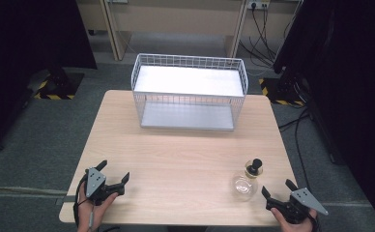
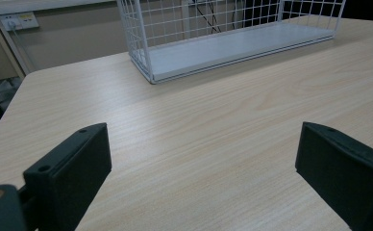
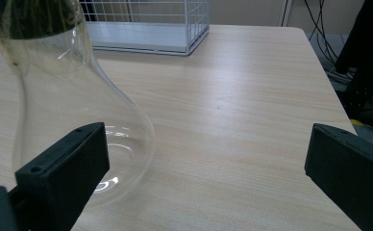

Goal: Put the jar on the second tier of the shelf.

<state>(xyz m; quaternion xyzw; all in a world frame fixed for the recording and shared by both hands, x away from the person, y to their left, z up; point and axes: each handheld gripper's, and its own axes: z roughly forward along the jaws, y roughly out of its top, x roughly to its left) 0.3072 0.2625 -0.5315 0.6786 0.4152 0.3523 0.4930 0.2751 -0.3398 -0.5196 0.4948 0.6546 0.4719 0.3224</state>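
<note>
A clear round glass flask [image 1: 244, 186] with a gold collar and black stopper stands upright near the table's front right. In the right gripper view the flask [image 3: 74, 120] looms just ahead at the left, beside the left jaw. My right gripper [image 1: 278, 188] rests at the front right edge, jaws wide open, nothing between them; it lies just right of the flask. My left gripper [image 1: 113, 171] sits at the front left corner, open over bare wood. A white wire basket [image 1: 189, 92] stands at the back centre of the table.
The light wooden table [image 1: 176, 159] spreads between grippers and basket. In the left gripper view the basket [image 2: 223, 38] lies far ahead. Dark curtains flank both sides, and cables [image 1: 265, 34] trail on the floor at the back right.
</note>
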